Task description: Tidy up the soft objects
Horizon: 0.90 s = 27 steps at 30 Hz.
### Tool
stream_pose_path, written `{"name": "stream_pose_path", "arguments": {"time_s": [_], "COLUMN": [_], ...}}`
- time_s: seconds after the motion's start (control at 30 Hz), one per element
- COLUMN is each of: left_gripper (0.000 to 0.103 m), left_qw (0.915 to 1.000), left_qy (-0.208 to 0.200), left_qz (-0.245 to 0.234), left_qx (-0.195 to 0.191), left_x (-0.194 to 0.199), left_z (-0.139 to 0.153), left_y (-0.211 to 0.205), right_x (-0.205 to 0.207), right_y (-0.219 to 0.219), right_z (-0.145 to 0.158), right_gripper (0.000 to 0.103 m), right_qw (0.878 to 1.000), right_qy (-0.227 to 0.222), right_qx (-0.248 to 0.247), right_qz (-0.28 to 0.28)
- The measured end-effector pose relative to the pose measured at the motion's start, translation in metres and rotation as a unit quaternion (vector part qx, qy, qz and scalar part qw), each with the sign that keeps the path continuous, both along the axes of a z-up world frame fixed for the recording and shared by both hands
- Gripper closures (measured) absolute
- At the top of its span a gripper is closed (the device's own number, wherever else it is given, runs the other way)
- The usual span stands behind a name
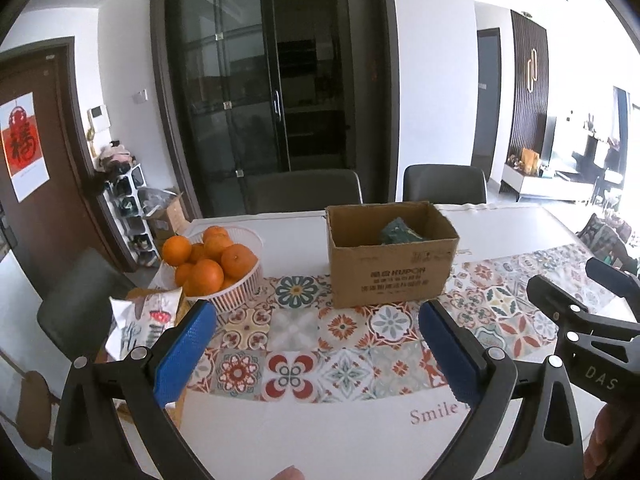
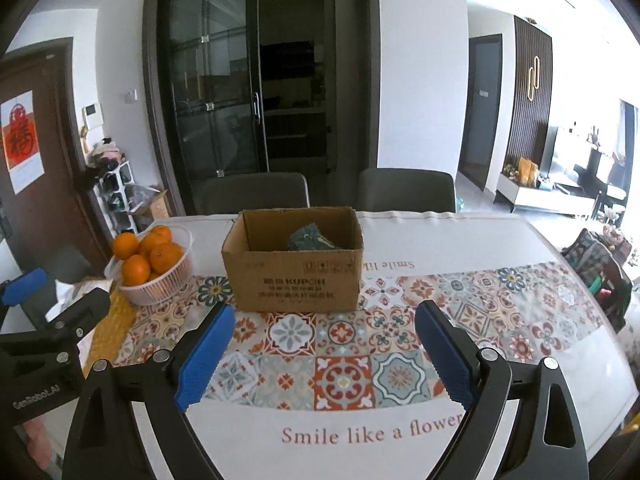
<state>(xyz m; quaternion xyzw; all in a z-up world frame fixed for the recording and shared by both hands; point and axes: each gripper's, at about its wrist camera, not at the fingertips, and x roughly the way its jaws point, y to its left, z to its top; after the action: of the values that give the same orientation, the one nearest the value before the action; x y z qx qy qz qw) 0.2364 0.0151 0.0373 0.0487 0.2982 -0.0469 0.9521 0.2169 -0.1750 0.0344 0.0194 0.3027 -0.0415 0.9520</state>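
Sitting inside the cardboard box point(image 2: 294, 268) on the tabletop point(image 2: 460, 240), the dark green soft item point(image 2: 310, 238) looks put away; both the left claw point(image 1: 318, 354) and right claw point(image 2: 324, 354) hover wide and empty, apparently released, beside the oranges point(image 1: 208, 260).

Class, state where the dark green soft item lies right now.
In both wrist views, the dark green soft item lies inside the open brown cardboard box, right of the white basket of oranges.
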Motion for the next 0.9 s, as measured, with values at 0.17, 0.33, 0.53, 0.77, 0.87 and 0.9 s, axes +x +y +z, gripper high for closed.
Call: {"name": "stream_pose_path", "arguments": {"time_s": [0.17,0.33,0.53,0.77,0.87,0.9], "left_gripper": [0.000,0.000,0.000,0.000,0.000,0.000], "left_qw": [0.9999,0.9997,0.9996,0.9994,0.9994,0.9994], "left_qy": [-0.005,-0.019,-0.020,-0.031,-0.032,-0.033], "left_qz": [0.007,0.014,0.016,0.016,0.010,0.010], "left_qx": [-0.008,-0.002,-0.007,-0.004,-0.006,-0.006], "left_x": [-0.031,-0.066,-0.102,-0.140,-0.152,-0.155], "left_z": [0.004,0.004,0.006,0.012,0.013,0.014], "left_y": [-0.001,-0.003,-0.004,-0.006,-0.007,-0.008], "right_x": [-0.032,-0.065,-0.099,-0.133,-0.147,-0.151], "right_y": [0.000,0.000,0.000,-0.003,-0.005,-0.006], "right_z": [0.007,0.013,0.014,0.013,0.015,0.016], "right_gripper": [0.010,0.010,0.010,0.010,0.010,0.010], "right_qw": [1.000,0.999,0.999,0.999,0.999,0.999], "right_qy": [-0.006,-0.019,-0.024,-0.029,-0.032,-0.033], "right_qx": [-0.008,-0.024,-0.022,-0.010,-0.009,-0.009], "right_qz": [0.012,0.010,0.014,0.019,0.018,0.017]}}
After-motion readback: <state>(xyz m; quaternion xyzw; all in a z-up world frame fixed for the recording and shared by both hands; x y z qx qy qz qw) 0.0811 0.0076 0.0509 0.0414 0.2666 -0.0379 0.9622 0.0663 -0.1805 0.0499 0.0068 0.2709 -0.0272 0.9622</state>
